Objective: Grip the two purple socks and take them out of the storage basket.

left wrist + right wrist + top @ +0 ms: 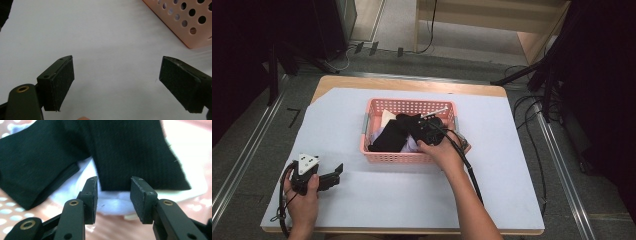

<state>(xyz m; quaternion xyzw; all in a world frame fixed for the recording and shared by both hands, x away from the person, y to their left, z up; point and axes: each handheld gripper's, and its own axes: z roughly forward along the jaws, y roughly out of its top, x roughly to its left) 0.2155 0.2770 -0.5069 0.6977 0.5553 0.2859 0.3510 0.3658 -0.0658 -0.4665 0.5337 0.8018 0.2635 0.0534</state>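
A pink perforated basket (397, 157) stands mid-table with clothes in it. On top of them lies a black cloth (389, 137), over white and pale purple pieces. My right gripper (412, 125) reaches down into the basket from its right side. In the right gripper view its jaws (113, 195) stand apart. The lower edge of the black cloth (130, 152) lies just past the gap, over a white cloth (112, 203), and the pads do not press on it. My left gripper (334, 176) rests on the table at the left, open and with nothing in it (117, 75).
A white sheet (412, 195) covers the wooden table. A corner of the basket (185, 22) shows at the upper right of the left gripper view. Cables and dark stands line the floor beyond the table's far and right edges.
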